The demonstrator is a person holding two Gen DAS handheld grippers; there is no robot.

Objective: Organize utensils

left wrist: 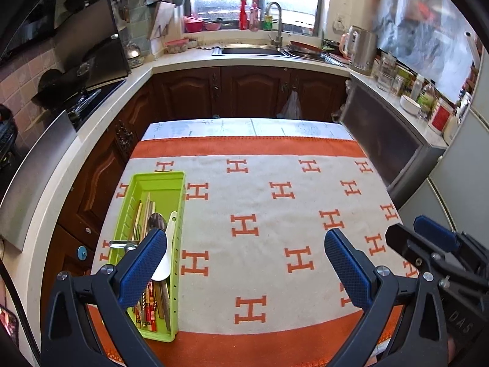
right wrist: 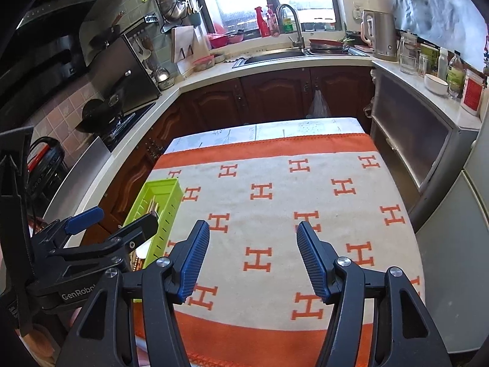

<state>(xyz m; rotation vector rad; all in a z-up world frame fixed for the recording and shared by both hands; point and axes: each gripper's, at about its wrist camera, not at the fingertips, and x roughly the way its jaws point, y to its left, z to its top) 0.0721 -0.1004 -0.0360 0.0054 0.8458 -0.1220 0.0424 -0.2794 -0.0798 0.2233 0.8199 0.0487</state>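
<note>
A lime-green utensil tray [left wrist: 159,183] lies on the left side of the table on a white and orange cloth [left wrist: 275,202]. It holds chopsticks [left wrist: 148,309], a metal spoon [left wrist: 156,223] and a white spoon [left wrist: 166,253]. My left gripper [left wrist: 244,244] is open and empty, its left finger over the tray. My right gripper [right wrist: 253,235] is open and empty above the middle of the cloth [right wrist: 275,189]. The tray [right wrist: 162,192] shows at the left of the right wrist view, partly behind the left gripper [right wrist: 114,221]. The right gripper [left wrist: 418,232] shows at the right edge of the left wrist view.
Kitchen counters run around the table: a stove with pans [left wrist: 61,85] at left, a sink [left wrist: 250,50] at the back, a kettle [left wrist: 362,49] and jars [left wrist: 428,101] at right. A fridge [left wrist: 464,165] stands at the right.
</note>
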